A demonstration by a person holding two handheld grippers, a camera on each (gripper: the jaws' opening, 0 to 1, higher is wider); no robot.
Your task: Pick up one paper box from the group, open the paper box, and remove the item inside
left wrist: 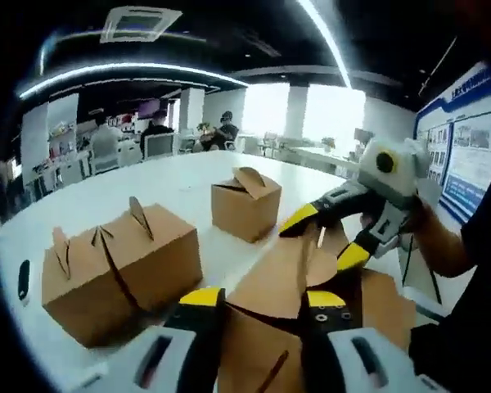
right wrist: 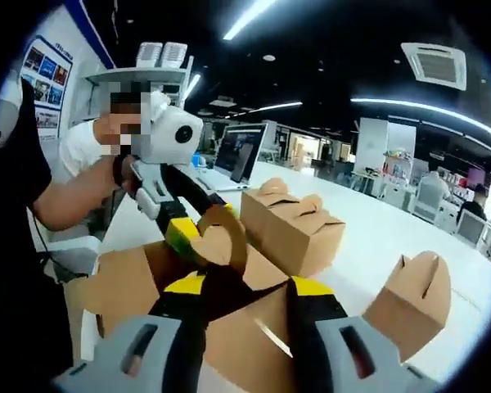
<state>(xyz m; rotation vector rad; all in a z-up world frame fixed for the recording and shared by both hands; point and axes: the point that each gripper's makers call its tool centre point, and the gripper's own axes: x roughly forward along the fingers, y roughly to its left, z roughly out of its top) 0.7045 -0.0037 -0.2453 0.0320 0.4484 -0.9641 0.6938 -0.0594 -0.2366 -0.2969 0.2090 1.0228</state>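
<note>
A brown paper box (left wrist: 270, 336) sits right under both grippers with its top flaps spread. My left gripper (left wrist: 263, 298) has its yellow-tipped jaws closed on a wide cardboard panel of that box. My right gripper (left wrist: 326, 238) comes in from the right, and its jaws pinch a pointed flap (left wrist: 317, 246) of the same box. In the right gripper view my right gripper (right wrist: 247, 286) straddles the box (right wrist: 245, 340), and a rounded flap (right wrist: 222, 239) stands up between its jaws. My left gripper (right wrist: 198, 223) meets that flap from the left.
Two closed paper boxes stand on the white table (left wrist: 147, 184): one at near left (left wrist: 119, 270), one farther back (left wrist: 245, 205). The same two show as a middle box (right wrist: 293, 225) and a right box (right wrist: 409, 303). A dark object (left wrist: 23, 280) lies at the far left. People sit at desks behind.
</note>
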